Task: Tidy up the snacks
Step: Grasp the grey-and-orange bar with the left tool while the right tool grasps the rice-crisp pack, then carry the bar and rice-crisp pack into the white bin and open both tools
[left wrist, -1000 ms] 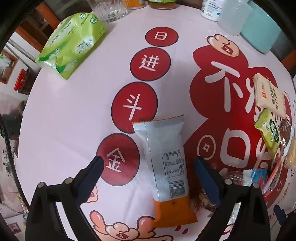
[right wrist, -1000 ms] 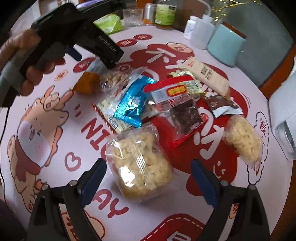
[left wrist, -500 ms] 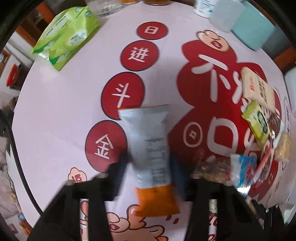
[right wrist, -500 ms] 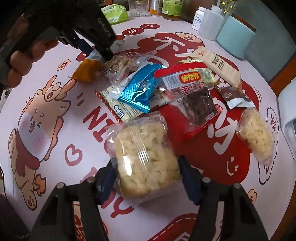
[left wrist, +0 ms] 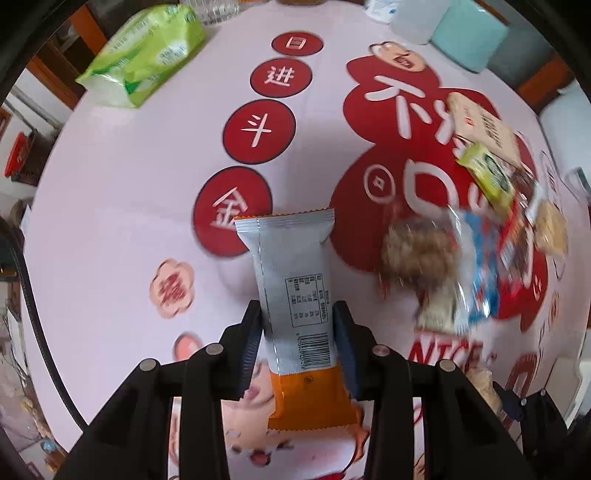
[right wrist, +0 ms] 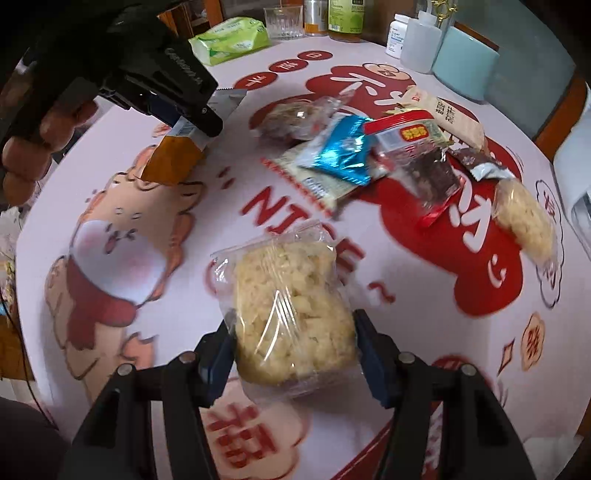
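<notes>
Left gripper [left wrist: 297, 341]: jaws have just been closing; now clenching the silver-and-orange snack packet [left wrist: 295, 291] across its middle.
Right gripper [right wrist: 293, 352]: jaws have just been closing; now pinching the clear bag of puffed rice cake [right wrist: 291, 314] from both sides.
Change: since a second ago, both grippers are going from wide open to gripping, and both packets are shifting away from the snack pile [right wrist: 373, 155].
Meaning: judged, two snacks are being separated for sorting.
Packet position: left of the pile, off the tablecloth [left wrist: 110, 206].
Rice cake position: near side of the pile, well apart.
Containers: no tray or box is showing; the bottles [right wrist: 417, 40] and glass [right wrist: 284, 22] beyond the pile are holding no snacks.
</notes>
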`<action>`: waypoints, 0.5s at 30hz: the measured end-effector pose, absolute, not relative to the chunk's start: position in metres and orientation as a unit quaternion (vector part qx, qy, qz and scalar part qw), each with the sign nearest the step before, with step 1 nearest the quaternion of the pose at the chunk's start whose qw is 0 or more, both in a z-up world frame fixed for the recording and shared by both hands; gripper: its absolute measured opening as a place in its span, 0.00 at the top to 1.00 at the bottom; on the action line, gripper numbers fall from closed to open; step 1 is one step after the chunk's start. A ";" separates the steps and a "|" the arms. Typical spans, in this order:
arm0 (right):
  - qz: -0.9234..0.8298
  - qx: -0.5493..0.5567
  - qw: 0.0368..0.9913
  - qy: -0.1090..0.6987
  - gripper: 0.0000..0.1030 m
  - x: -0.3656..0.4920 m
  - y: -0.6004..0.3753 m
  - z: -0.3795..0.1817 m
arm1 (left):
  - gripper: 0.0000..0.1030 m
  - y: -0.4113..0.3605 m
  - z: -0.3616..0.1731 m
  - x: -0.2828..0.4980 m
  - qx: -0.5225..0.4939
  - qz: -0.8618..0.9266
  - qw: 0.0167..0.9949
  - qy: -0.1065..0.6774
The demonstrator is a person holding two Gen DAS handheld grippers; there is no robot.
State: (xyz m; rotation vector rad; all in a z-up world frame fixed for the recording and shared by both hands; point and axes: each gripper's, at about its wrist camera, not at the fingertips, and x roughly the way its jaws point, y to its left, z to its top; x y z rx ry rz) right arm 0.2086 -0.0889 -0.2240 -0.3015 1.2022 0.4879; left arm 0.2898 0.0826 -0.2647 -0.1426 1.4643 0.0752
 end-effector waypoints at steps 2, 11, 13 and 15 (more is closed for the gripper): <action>0.222 -0.127 0.790 0.557 0.42 0.197 -0.087 -0.218 | 0.64 0.076 -0.251 0.265 -0.047 0.025 0.751 0.658; 0.170 -0.009 0.824 0.541 0.42 0.123 -0.113 -0.168 | 0.64 0.029 -0.163 0.194 0.020 -0.068 0.781 0.620; 0.155 0.010 0.833 0.531 0.42 0.105 -0.126 -0.154 | 0.64 0.011 -0.144 0.178 0.033 -0.096 0.784 0.613; 0.130 0.028 0.845 0.519 0.41 0.086 -0.147 -0.138 | 0.64 -0.003 -0.128 0.187 0.047 -0.117 0.784 0.607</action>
